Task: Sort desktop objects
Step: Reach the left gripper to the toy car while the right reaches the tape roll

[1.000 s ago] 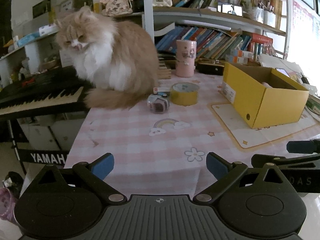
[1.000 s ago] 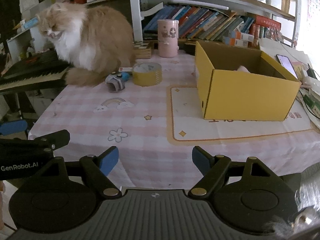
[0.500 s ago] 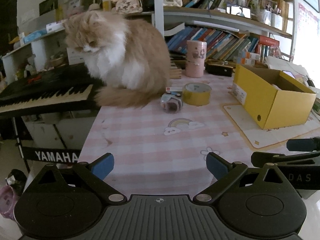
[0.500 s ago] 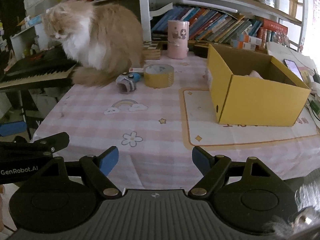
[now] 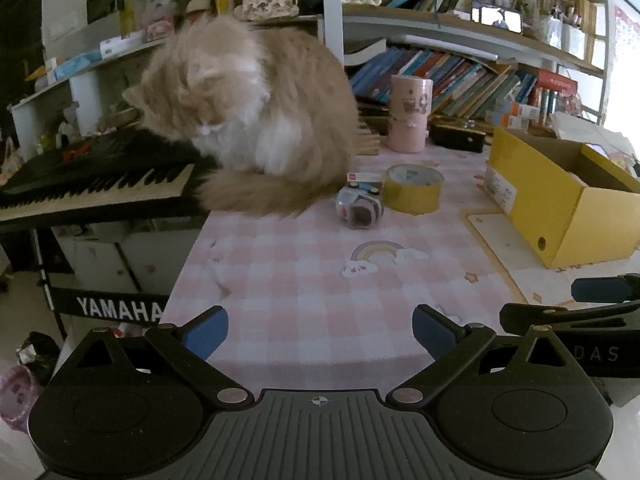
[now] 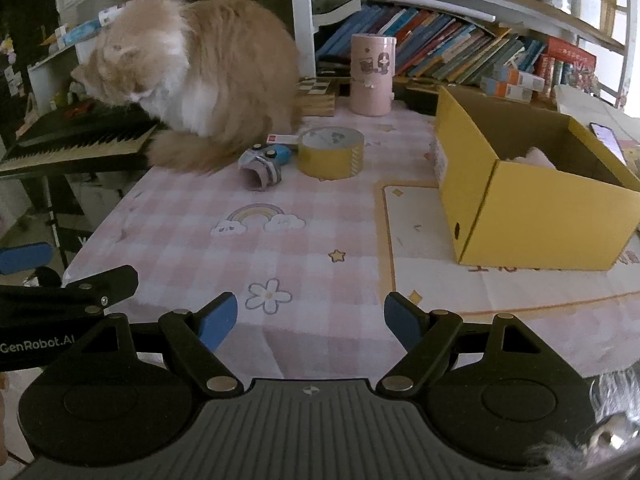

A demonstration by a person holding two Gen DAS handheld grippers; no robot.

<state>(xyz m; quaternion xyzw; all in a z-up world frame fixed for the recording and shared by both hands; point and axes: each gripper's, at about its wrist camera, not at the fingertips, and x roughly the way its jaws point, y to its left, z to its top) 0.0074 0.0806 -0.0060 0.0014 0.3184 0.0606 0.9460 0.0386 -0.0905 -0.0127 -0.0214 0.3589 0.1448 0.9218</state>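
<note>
The table (image 6: 168,248) wears a pink checked cloth printed with a rainbow and a flower. Both the left gripper (image 5: 320,330) and right gripper (image 6: 311,316) hover over its near edge, fingers spread and released, holding nothing. Well ahead of the fingers sit a roll of yellow tape (image 6: 331,152) and, just left of it, a small toy car (image 6: 262,168). A fluffy cat (image 6: 200,76) crouches beyond, head over a Yamaha keyboard (image 5: 92,188). Ahead to the right stands an open yellow box (image 6: 536,204); bookshelves (image 6: 460,52) fill the back wall.
</note>
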